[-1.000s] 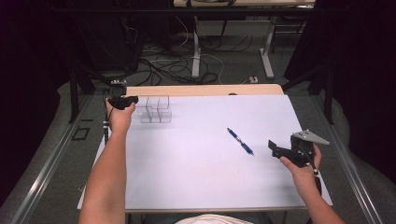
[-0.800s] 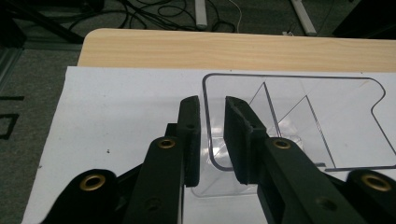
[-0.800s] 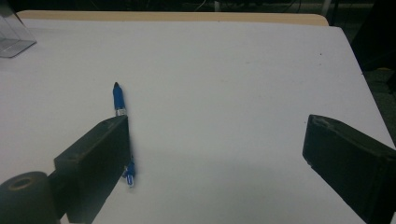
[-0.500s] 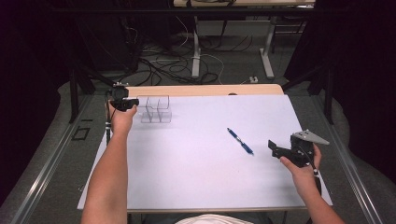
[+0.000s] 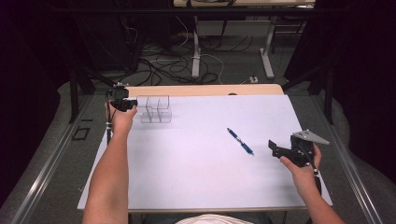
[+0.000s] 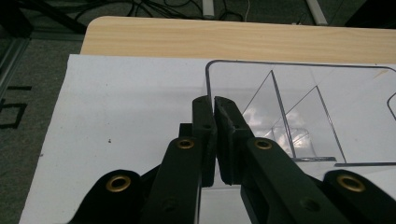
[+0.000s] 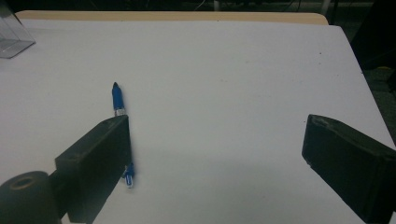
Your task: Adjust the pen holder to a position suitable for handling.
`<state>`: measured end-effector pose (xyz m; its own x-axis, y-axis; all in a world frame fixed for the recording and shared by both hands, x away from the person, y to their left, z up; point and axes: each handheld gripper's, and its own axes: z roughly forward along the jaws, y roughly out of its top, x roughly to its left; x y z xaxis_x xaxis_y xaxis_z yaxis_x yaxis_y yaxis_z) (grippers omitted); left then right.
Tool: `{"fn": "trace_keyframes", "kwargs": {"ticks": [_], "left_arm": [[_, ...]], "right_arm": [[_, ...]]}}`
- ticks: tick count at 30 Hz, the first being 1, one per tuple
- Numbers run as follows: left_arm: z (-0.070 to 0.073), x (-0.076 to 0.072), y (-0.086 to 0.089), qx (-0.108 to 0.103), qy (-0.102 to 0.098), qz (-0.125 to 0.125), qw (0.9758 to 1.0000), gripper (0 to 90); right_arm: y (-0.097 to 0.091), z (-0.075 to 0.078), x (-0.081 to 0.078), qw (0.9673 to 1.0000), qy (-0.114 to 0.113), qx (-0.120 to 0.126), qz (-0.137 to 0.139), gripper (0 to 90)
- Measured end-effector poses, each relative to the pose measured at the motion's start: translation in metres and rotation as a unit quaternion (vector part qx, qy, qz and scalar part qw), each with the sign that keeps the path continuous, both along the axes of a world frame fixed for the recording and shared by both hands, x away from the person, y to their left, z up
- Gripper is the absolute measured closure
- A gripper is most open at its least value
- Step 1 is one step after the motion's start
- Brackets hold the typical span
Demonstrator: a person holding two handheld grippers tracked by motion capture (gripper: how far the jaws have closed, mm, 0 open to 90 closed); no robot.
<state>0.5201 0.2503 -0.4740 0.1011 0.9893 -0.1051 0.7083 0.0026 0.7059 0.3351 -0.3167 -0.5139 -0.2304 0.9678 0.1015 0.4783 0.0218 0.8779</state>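
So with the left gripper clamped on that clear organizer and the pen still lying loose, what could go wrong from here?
1. The left gripper pinches only the thin wall of the clear acrylic organizer; it may slip or tip if pulled.
2. The blue pen lies flat and thin on the white table, so the open right gripper may nudge or roll it instead of grasping it.

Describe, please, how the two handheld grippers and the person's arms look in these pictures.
Both grippers are black. The left gripper has flat, slim jaws on linked arms with brass-coloured rivets. The right gripper has blocky rectangular jaws and a grey three-cornered plate on top. Both forearms are bare, with no sleeves in sight.
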Motion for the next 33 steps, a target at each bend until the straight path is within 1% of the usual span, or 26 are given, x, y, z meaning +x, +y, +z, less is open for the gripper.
{"fn": "trace_keyframes", "kwargs": {"ticks": [7,13,15,16,18,20,22,23,24,27,29,31,33], "left_arm": [[-0.001,-0.001,-0.003,0.007,-0.006,0.004,0.9999,88.7],[0.000,-0.002,-0.001,0.009,-0.001,-0.002,1.0000,88.8],[0.001,-0.002,-0.002,0.007,-0.002,0.001,1.0000,89.0],[0.001,-0.003,-0.002,0.008,-0.002,0.002,1.0000,89.0],[0.002,-0.003,-0.003,0.008,0.004,0.002,1.0000,89.1],[0.003,-0.004,-0.003,0.012,0.010,-0.001,0.9999,89.2],[0.003,-0.004,-0.006,0.006,0.010,-0.001,0.9999,89.2],[0.003,-0.005,-0.007,0.008,0.014,-0.005,0.9999,89.3],[0.003,-0.004,-0.009,0.005,0.011,-0.004,0.9999,89.3],[0.004,-0.005,-0.013,0.001,0.019,-0.001,0.9998,89.3],[0.006,-0.007,-0.017,-0.002,0.029,-0.002,0.9996,89.2],[0.006,-0.009,-0.021,-0.005,0.034,0.002,0.9994,89.2],[0.008,-0.011,-0.024,-0.004,0.040,0.001,0.9992,89.2]], "right_arm": [[0.000,0.000,0.000,1.0000,0.003,-0.001,-0.001,8.1],[0.000,0.000,0.000,1.0000,0.006,0.001,-0.002,8.4],[0.000,-0.001,0.000,1.0000,0.000,0.000,-0.002,8.4],[0.000,-0.001,0.000,1.0000,0.003,0.000,-0.002,8.4],[0.000,-0.001,0.001,1.0000,0.001,-0.002,-0.004,8.5],[0.000,-0.001,0.000,1.0000,0.005,0.000,-0.001,8.5],[0.000,-0.001,0.001,1.0000,0.003,0.001,0.001,8.6],[0.001,-0.001,0.000,1.0000,0.005,0.003,-0.001,8.6],[0.001,-0.001,0.001,1.0000,0.005,0.003,0.000,8.7],[0.001,-0.001,0.001,1.0000,0.006,0.004,0.000,8.9],[0.000,-0.001,0.001,1.0000,0.004,0.002,0.001,9.1],[0.000,-0.001,0.001,1.0000,0.004,0.002,0.001,9.1],[0.000,-0.001,0.001,1.0000,0.003,0.002,0.001,9.2]]}}
